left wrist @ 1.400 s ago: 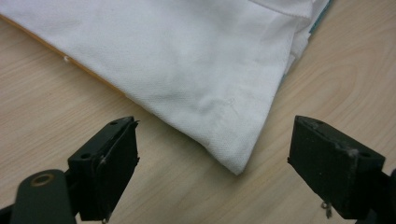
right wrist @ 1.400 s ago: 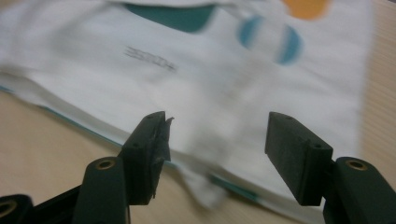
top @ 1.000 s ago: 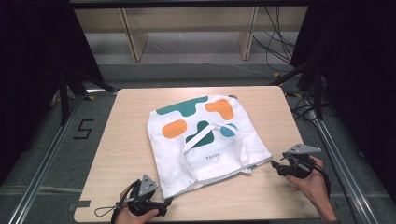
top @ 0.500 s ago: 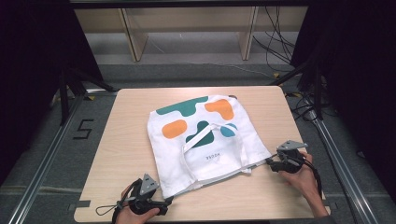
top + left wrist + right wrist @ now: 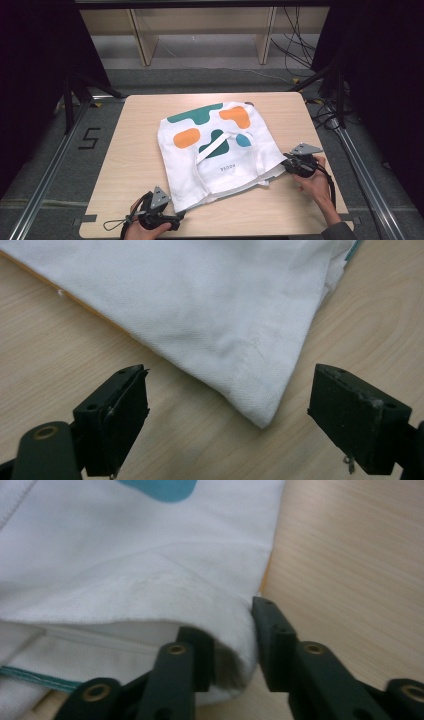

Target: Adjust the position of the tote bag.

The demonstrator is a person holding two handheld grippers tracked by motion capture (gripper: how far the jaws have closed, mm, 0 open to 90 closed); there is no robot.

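White tote bag (image 5: 220,150) with green, orange and blue blotches lies flat mid-table, turned a bit askew, its straps (image 5: 212,150) looped over the printed face. We see its near-right corner between the jaws of the right hand-held gripper (image 5: 232,645): the jaws have just been closing and stand narrow, pinching the folded cloth (image 5: 235,630) there. In the high view that right hand-held gripper (image 5: 290,164) sits at the bag's right edge, the right hand (image 5: 315,180) behind it, forearm coming in from the bottom right.

Left hand-held gripper (image 5: 230,420) has jaws wide apart, nothing pinched; the bag's near-left corner (image 5: 262,412) points between them, lying on the wood, touching neither pad. From above, the left hand-held gripper (image 5: 170,216) rests low at the table's (image 5: 130,150) front edge, left hand (image 5: 137,230) wrapped around it.

Nothing else lies on the table; bare wood rings the bag on all sides. Metal rails (image 5: 45,185) flank the table, a "5" mark (image 5: 89,138) on the floor at left, cables (image 5: 300,45) and a wooden shelf frame (image 5: 200,25) beyond.
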